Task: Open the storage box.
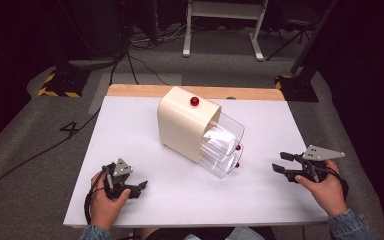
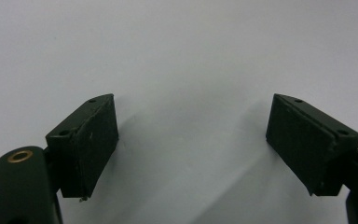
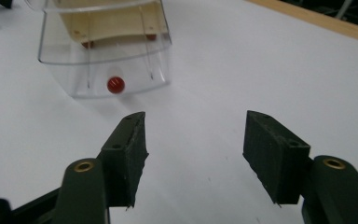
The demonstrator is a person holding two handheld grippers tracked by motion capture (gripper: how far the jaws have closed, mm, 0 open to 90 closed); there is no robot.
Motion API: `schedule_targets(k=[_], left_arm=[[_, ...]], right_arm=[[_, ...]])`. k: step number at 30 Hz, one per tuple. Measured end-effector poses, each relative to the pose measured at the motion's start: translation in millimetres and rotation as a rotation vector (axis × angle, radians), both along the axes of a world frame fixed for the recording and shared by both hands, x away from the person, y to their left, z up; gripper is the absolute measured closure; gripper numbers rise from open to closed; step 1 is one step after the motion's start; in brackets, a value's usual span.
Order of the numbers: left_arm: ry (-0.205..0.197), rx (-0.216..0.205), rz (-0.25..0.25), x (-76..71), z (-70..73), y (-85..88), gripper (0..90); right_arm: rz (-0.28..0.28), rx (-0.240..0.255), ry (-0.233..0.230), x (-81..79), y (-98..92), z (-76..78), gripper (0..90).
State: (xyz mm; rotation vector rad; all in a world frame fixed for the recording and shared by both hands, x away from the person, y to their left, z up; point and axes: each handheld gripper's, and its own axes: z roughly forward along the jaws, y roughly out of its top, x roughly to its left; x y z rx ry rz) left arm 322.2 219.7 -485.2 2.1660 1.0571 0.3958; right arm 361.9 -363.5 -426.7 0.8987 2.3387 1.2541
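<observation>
At the near left of the white worktop (image 1: 130, 130), I held the left claw (image 1: 141, 188) spread wide over bare surface, gripping nothing. At centre stood one cream drawer cabinet (image 1: 180, 122), a single red knob (image 1: 194, 101) on top, its two clear drawers (image 1: 225, 145) both pulled out, each with a red knob of its own. At right, my right claw (image 1: 280, 163) pointed at them, equally wide and empty. By my reading, the closing had not begun.

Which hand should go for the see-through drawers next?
Probably the right gripper: its open jaws face the clear drawers and their red knob. The left gripper points at bare white table.
</observation>
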Motion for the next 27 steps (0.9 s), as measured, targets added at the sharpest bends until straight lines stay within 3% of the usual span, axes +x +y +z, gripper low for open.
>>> schedule_targets(k=[6, 9, 12, 15, 18, 20, 27], left_arm=[[-0.002, 0.006, -0.001, 0.0, 0.2, 0.1, 16.9], [-0.002, 0.005, -0.001, 0.1, 0.2, 0.2, 16.9], [0.0, 0.0, 0.0, 0.0, 0.0, 0.0, 16.9], [0.0, 0.0, 0.0, 0.0, 0.0, 0.0, 16.9], [0.0, 0.0, 0.0, 0.0, 0.0, 0.0, 16.9], [0.001, 0.0, 0.0, 0.0, 0.0, 0.0, 16.9], [-0.004, 0.005, 0.0, -0.2, 0.1, 0.0, 16.9]], right_arm=[[-0.04, -0.059, 0.071, 0.2, -15.6, -14.4, 36.5], [-0.057, -0.113, 0.088, 1.2, -24.2, -22.8, 36.5], [-0.075, -0.11, 0.116, 2.0, -31.1, -32.0, 34.7], [-0.078, -0.145, 0.13, 2.3, -36.3, -44.6, 30.2], [-0.072, -0.117, 0.113, -0.5, -39.0, -52.6, 23.8], [-0.07, -0.135, 0.096, -2.4, -36.8, -53.1, 23.5], [-0.071, -0.128, 0.086, -3.2, -37.1, -54.2, 23.6]])
